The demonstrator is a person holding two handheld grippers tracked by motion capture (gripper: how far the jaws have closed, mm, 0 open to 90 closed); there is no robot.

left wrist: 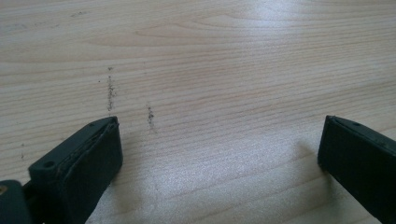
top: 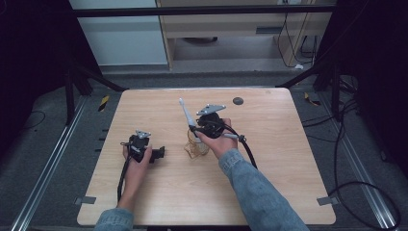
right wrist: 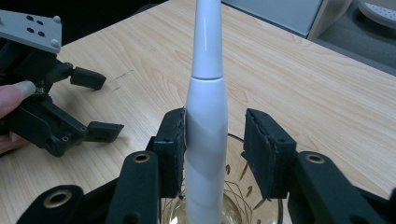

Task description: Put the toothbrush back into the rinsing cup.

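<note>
Two hand-held grippers flank toothbrush (right wrist: 206, 116) standing in glass (right wrist: 261, 212).

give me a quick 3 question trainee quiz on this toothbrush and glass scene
1. True or false: the electric toothbrush stands in the glass.
2. Which jaw pad of the right gripper touches the toothbrush in the right gripper view: a) left b) right c) both?
3. What lies between the jaws of the left gripper?

Key: 1. True. 2. a; a gap shows at the right pad. 3. Nothing, just bare table; its jaws are wide apart.
</note>
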